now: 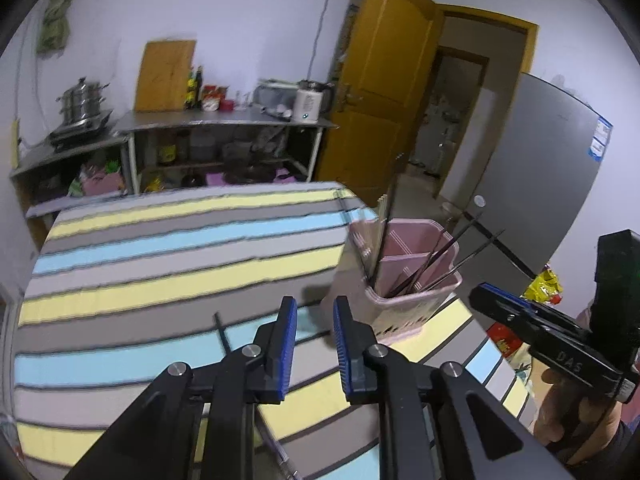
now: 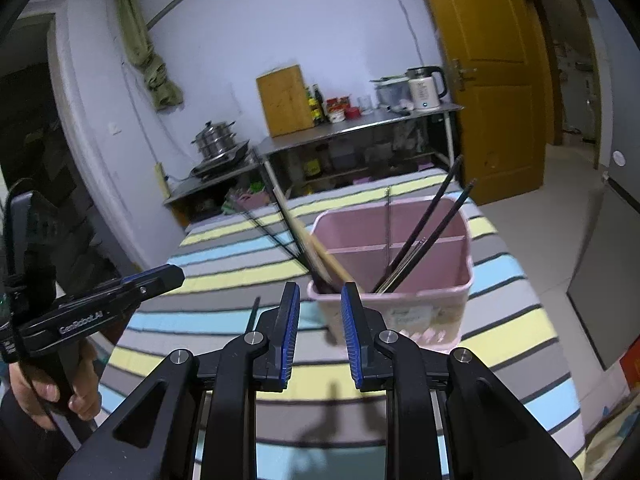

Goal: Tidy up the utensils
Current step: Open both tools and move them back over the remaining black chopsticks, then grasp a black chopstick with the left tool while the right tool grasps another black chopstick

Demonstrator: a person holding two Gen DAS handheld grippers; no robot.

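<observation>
From the left wrist, the left gripper (image 1: 315, 334) hovers over the striped tablecloth (image 1: 160, 280), its blue pads apart with nothing between them. The pink utensil holder (image 1: 404, 280) stands just ahead to the right, near the table's edge, dark chopsticks (image 1: 424, 268) leaning inside. From the right wrist, the right gripper (image 2: 320, 320) is likewise released and empty, just before the holder, where 2 dark chopsticks and pale wooden ones (image 2: 328, 260) lean in separate compartments.

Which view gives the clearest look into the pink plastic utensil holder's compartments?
The right wrist view: the pink plastic utensil holder faces it, dividers and chopsticks visible. The left wrist view shows it off to the side, partly edge-on.
</observation>
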